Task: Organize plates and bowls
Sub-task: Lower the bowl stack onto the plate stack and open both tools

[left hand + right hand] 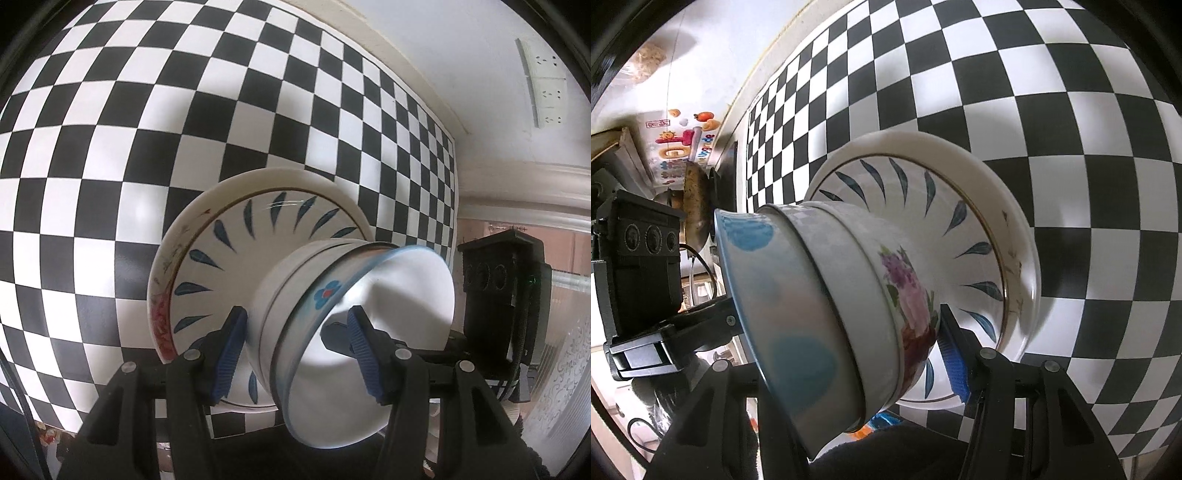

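A stack of plates (pixel 236 236) with blue leaf marks lies on the checkered tablecloth (pixel 110 129), and several nested bowls stand on top. The top bowl (pixel 369 332) is white with a blue rim and blue flower. My left gripper (pixel 295 350) straddles the bowls' near wall, one finger (pixel 229 354) outside, the other inside the top bowl. In the right wrist view my right gripper (pixel 886 354) straddles the same bowls (pixel 820 295); its right finger (pixel 955 365) touches a floral bowl (pixel 908 295), its left finger is hidden. The plates (pixel 990 229) sit beneath.
The cloth's edge meets a white wall with sockets (pixel 546 88) in the left wrist view. The other gripper's black camera body (pixel 502 295) shows beside the bowls, and likewise in the right wrist view (pixel 642 266). Cluttered shelves with a colourful box (pixel 679 147) lie beyond the table.
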Motion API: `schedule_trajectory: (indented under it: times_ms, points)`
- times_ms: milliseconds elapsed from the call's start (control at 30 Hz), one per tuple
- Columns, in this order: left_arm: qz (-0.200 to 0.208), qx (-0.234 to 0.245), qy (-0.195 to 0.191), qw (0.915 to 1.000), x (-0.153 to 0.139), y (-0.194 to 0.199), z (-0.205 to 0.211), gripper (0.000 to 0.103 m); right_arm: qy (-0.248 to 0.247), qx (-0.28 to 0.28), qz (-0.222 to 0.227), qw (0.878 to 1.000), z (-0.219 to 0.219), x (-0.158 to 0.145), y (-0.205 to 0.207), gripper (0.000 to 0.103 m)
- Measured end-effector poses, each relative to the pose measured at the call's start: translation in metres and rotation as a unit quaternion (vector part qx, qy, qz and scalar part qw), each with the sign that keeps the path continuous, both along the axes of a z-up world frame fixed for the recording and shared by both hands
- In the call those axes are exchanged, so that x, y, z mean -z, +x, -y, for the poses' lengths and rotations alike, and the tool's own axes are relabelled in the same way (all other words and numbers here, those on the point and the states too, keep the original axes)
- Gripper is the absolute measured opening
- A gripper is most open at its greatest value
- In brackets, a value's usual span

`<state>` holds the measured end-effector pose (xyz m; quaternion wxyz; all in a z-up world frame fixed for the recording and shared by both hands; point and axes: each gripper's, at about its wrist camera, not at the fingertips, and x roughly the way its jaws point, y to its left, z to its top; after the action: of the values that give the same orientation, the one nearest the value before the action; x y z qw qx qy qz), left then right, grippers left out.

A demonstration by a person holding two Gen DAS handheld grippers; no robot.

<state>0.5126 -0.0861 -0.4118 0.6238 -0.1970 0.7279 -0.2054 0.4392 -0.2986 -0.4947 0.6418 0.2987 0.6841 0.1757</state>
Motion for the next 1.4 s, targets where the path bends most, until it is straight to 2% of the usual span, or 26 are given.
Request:
schedule_trajectory:
  times_ms: [567,1133,1400]
  points:
    - [-0.002,-0.006,0.011,0.9999,0.009,0.001,-0.013,0.052,-0.003,-0.013,-0.002,1.000,-0.022,0.008,0.012,0.056]
    - [0.016,-0.012,0.031,0.9993,0.005,-0.002,-0.008,0.052,0.010,-0.002,-0.012,1.000,-0.012,0.013,0.010,0.056]
    - [0.014,-0.012,0.034,0.9993,0.004,-0.002,-0.009,0.052,-0.001,-0.003,-0.014,1.000,-0.014,0.010,0.010,0.056]
